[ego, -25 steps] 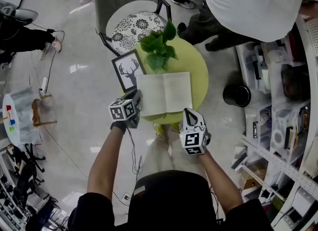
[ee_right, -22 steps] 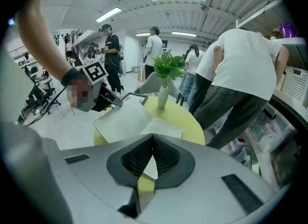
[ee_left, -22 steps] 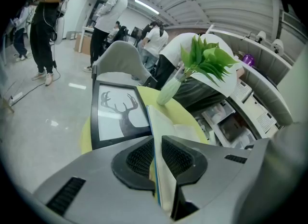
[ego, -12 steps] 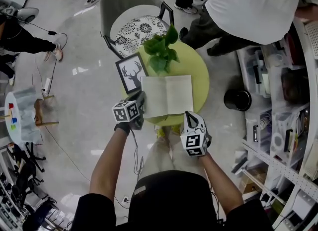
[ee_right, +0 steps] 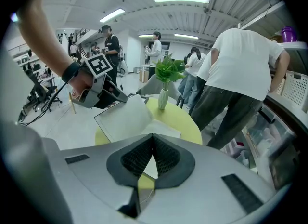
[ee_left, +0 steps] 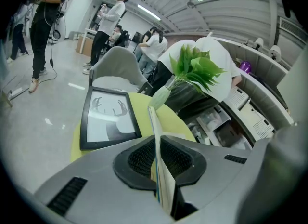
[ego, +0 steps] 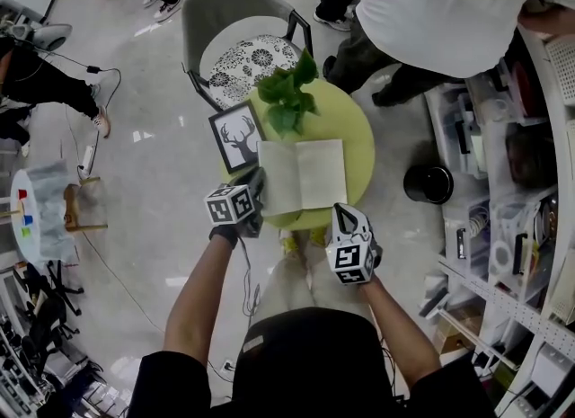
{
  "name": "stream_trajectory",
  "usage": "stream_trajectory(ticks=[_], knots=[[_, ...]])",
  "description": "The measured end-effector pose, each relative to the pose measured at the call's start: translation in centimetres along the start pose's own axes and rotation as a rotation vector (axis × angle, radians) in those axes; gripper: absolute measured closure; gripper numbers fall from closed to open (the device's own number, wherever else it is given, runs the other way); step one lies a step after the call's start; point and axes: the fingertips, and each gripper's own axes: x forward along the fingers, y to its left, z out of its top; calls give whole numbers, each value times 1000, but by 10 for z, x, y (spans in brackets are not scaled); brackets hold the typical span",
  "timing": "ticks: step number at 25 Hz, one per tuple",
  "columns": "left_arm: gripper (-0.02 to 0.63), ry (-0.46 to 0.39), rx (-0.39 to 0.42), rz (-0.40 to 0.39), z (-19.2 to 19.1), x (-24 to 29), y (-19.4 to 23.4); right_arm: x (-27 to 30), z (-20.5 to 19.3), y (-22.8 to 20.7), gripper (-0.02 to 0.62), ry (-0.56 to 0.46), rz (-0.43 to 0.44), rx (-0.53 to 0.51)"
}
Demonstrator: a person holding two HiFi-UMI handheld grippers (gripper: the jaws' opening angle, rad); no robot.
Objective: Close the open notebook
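Note:
An open notebook (ego: 310, 175) with blank white pages lies on the round yellow-green table (ego: 358, 128). My left gripper (ego: 259, 181) is at its left edge; its jaws are closing, and the pads press on the left cover (ee_left: 159, 170), which stands on edge between them. In the right gripper view that left half (ee_right: 124, 117) is raised and tilted, while the right half lies flat. My right gripper (ego: 342, 213) hovers near the table's front edge, below the notebook. Its jaws (ee_right: 153, 156) are shut with nothing between them.
A framed deer picture (ego: 235, 136) lies left of the notebook and a leafy plant in a vase (ego: 287, 94) stands behind it. A grey chair (ego: 241, 46) is beyond the table. A person in a white shirt (ego: 449, 7) bends at the right. Near them are a black bin (ego: 428, 179) and shelves (ego: 521, 227).
My left gripper has risen and shifted a little right with the notebook's left half, which now looks narrower from above. The right gripper has stayed put.

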Motion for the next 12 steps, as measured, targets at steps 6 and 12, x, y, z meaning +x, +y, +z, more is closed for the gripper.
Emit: stream_trajectory(ticks=[6, 12], knots=[[558, -15, 0, -6, 3, 0, -12, -4, -1, -6, 595, -7, -4, 0], [558, 16, 102, 47, 4, 0, -19, -8, -6, -12, 595, -8, -18, 10]])
